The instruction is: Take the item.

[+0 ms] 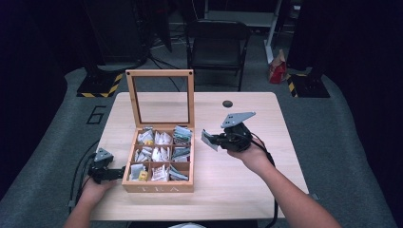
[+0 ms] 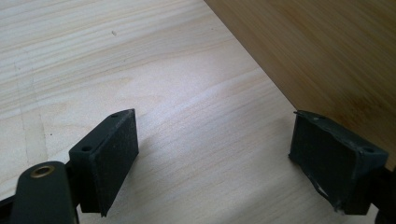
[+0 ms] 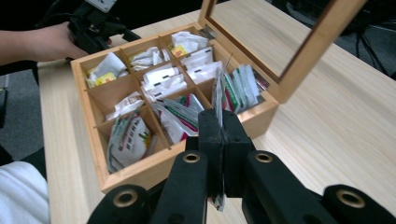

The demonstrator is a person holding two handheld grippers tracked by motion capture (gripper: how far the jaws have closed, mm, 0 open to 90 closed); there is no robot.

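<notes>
Jaws of my right gripper [image 3: 219, 135] were clamped flat on a sachet [image 3: 217, 100], which stood edge-on between the pads and stuck out past their tips. In the high view that gripper [image 1: 212, 140] hung above the surface [image 1: 247, 180], with the sachet [image 1: 209, 140] at its tips, just beside the box [image 1: 159, 187]. Beyond the tips the box [image 3: 140, 170] lay open, its lid [image 3: 303, 60] raised, its compartments packed with more sachets. My left gripper [image 1: 116, 173] sat low at the box's other side; its jaws stood wide apart with only bare surface [image 2: 201, 140] between them, the box wall [image 2: 327, 56] close past one pad.
</notes>
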